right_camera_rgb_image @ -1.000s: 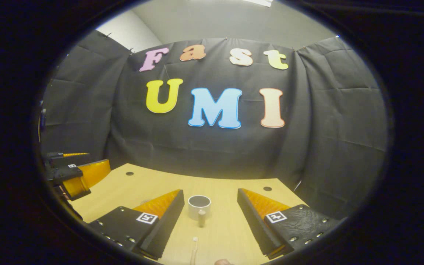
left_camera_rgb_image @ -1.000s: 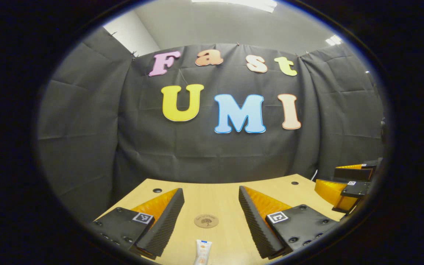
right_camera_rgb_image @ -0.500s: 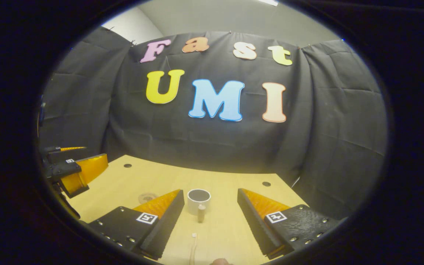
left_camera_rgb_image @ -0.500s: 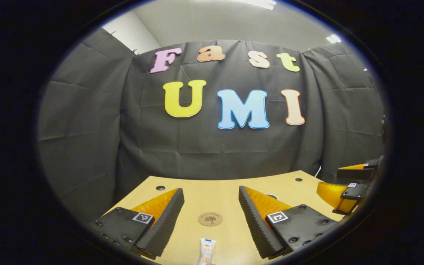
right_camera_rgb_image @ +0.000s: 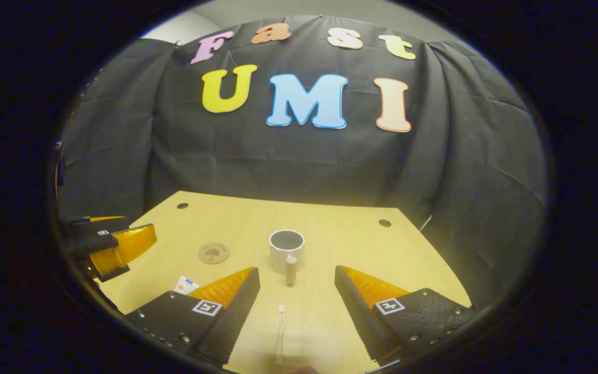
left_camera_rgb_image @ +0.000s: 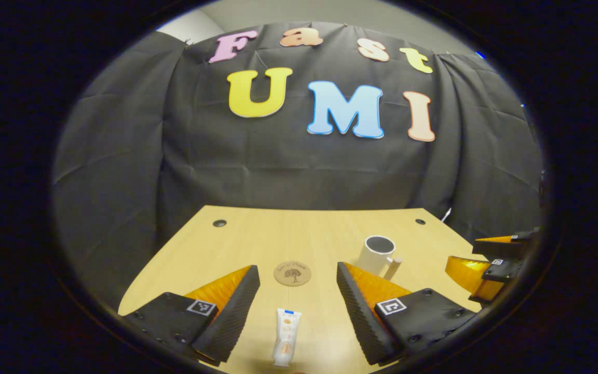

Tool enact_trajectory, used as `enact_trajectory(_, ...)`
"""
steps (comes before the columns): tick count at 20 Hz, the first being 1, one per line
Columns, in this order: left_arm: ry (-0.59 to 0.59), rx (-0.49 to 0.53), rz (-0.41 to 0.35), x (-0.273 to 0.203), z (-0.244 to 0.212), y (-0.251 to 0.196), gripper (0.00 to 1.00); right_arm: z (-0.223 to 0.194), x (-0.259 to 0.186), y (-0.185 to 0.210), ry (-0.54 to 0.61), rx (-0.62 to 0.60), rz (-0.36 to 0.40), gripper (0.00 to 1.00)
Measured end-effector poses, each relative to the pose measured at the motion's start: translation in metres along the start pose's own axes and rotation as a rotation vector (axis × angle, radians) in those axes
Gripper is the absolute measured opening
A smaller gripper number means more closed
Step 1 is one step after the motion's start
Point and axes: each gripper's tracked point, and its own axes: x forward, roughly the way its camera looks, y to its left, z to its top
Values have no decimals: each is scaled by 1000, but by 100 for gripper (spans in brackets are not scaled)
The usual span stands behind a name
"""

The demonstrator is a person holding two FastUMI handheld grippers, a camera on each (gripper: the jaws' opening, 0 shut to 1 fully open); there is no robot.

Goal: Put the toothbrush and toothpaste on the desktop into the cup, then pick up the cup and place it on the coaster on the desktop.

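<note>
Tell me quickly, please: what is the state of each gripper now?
Left gripper: open, holding nothing, toothpaste tube between its fingers.
Right gripper: open, holding nothing, toothbrush ahead.

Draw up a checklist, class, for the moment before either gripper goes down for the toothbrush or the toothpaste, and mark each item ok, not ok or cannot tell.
1. Left gripper open, toothpaste lying lined up between its fingers: ok.
2. Right gripper open, toothbrush lying lined up between its fingers: ok.
3. Cup upright with its mouth open: ok.
4. Cup empty inside: cannot tell, the inside looks dark.
5. Coaster bare on the desk, apart from the cup: ok.
6. Toothbrush and toothpaste in the cup: not ok, both lie on the desk.
</note>
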Motion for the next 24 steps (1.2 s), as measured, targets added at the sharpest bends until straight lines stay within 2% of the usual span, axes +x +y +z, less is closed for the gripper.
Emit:
enact_trajectory(4, 152, -54, 21, 17, -36, 12, 96, -27, 10, 8, 103, 17, 27, 91)
enact_trajectory(10, 350, -44, 42, 38, -81, 24, 96, -66, 24, 18, 281, 40, 71, 91)
enact_trajectory(11, 388, -45, 45, 40, -91, 25, 100, -73, 26, 22, 309, 48, 83, 91)
enact_trajectory(12, 424, -47, 45, 43, -101, 26, 96, -78, 27, 24, 338, 57, 93, 91)
enact_trajectory(16, 563, -67, 40, 52, -136, 26, 96, -102, 34, 24, 432, 64, 100, 92)
enact_trajectory(24, 733, -42, 46, 69, -176, 30, 97, -144, 45, 31, 632, 101, 115, 93)
